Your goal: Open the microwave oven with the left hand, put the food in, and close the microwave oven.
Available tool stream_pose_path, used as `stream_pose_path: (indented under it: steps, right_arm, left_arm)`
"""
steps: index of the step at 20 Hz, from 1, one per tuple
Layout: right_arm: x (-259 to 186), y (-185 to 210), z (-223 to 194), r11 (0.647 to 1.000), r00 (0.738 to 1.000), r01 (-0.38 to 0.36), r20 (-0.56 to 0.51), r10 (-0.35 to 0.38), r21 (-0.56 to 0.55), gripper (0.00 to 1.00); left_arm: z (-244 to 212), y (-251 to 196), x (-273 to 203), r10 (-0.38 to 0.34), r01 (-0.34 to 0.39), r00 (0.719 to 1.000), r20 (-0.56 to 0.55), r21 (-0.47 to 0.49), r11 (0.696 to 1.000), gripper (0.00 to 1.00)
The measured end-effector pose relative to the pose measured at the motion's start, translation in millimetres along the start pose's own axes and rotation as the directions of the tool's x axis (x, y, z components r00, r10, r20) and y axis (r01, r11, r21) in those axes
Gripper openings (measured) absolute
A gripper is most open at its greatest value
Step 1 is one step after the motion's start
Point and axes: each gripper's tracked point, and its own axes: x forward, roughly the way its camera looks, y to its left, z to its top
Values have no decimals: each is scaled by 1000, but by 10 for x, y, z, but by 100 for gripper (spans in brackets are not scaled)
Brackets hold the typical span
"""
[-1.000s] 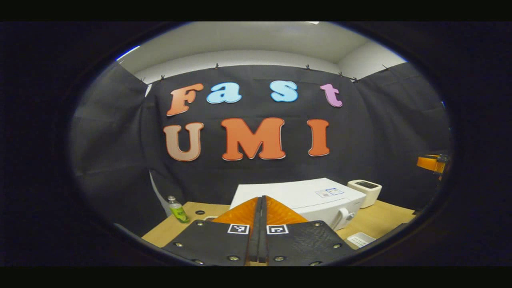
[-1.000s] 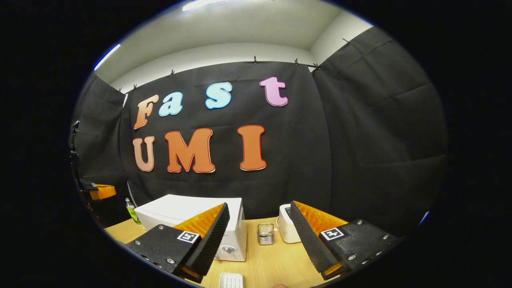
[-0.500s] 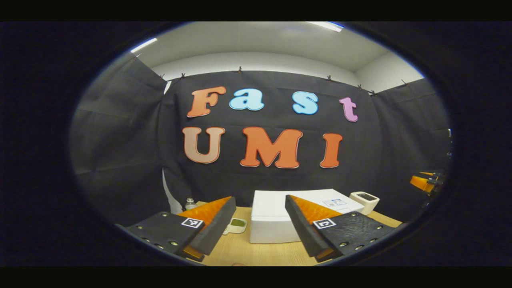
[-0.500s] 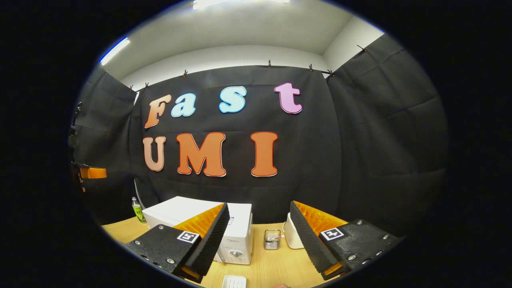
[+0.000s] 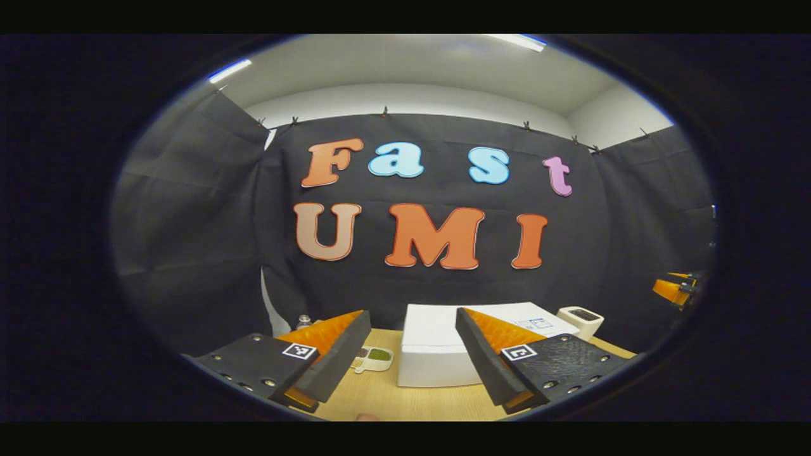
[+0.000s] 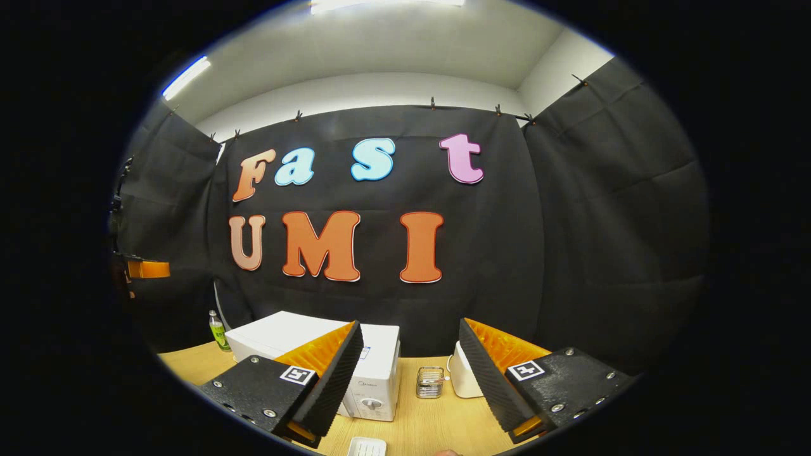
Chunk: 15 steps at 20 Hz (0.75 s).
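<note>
The left claw [image 5: 413, 354] is hanging open above the worktop [image 5: 405, 402], with nothing between its fingers. The white microwave oven [image 5: 437, 354] is sitting on the worktop at 12 o'clock from it, with its door shut. A small white dish of food [image 5: 374, 358] is lying just beside the oven, at 11 o'clock. The right claw [image 6: 410, 380] is open and empty too. In the right gripper view the oven [image 6: 374, 380] is sitting at 11 o'clock, with a small wire basket [image 6: 430, 382] near it at 12 o'clock.
</note>
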Motion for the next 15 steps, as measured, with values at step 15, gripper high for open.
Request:
stream_pose_path:
  steps: [15]
  right_arm:
    - [41,-29,-25,1000,1000,-26,13,26,-11,95]
  left_arm:
    - [-12,-114,59,18,-19,1000,8,27,999,92]
